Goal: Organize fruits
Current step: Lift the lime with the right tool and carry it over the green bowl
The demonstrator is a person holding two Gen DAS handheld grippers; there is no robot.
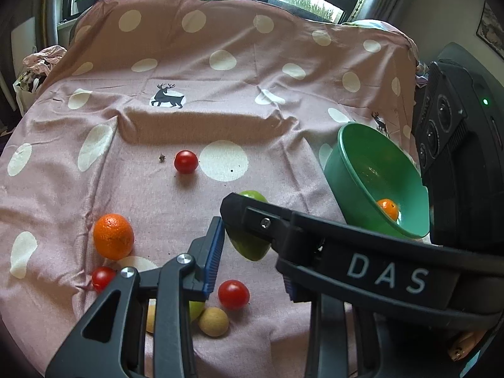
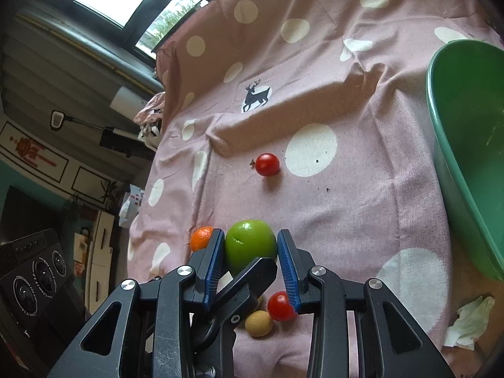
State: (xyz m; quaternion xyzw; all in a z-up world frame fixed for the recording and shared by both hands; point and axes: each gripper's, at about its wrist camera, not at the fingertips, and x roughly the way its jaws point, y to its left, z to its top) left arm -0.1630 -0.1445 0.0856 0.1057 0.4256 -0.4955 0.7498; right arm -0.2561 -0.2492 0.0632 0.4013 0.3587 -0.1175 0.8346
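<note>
Going left to right on the pink dotted cloth: an orange sits around 9 o'clock, cherry tomatoes are scattered about, and a green bowl at 3 o'clock holds a small orange. Both grippers pinch the same green apple at centre: the right gripper clamps its sides, and the left gripper grips it too.

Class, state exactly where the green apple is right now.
The green apple is clamped between the right gripper pads, above the pink cloth, left of the green bowl.
</note>
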